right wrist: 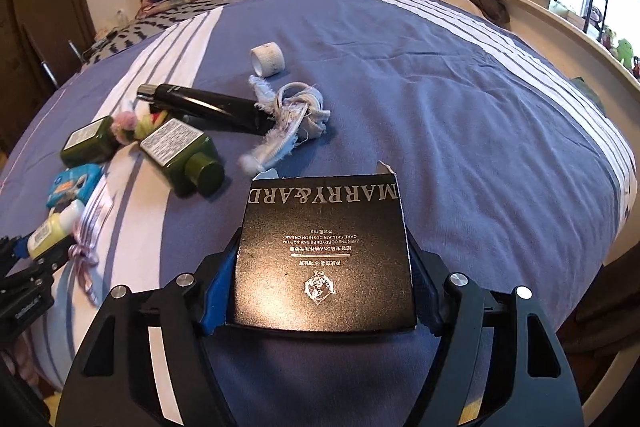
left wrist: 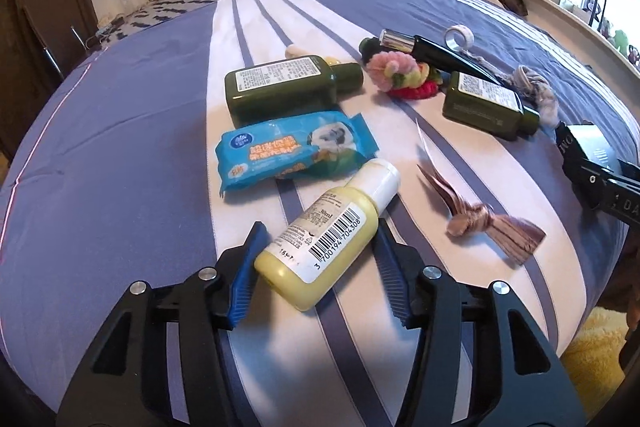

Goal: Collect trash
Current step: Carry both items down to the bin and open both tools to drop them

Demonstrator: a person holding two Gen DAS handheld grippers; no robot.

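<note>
Two pieces of rubbish are being picked off the striped blue-and-white bedspread point(left wrist: 120, 155) at once. The left gripper point(left wrist: 316, 255) straddles a small pale-yellow plastic bottle with a white cap and a barcode label point(left wrist: 324, 239), lying on its side across a white stripe near the foot of the bed; the blue ribbed pads point(left wrist: 244, 275) sit against its flanks or a hair off them, and I cannot tell whether they press yet. That bottle looks light and smooth, a bit squashy, so I would take it across the fat middle of the body, not the tapering neck, where it could squirt out. The right gripper point(right wrist: 324, 287) has its fingers pinching the two side edges of a flat black cardboard box with silver lettering point(right wrist: 324, 259), which lies on the blue part of the cover. The box seems light, hollow, and easily crushed, with a torn flap at its far end; a gentle squeeze low on the sides should do.
</note>
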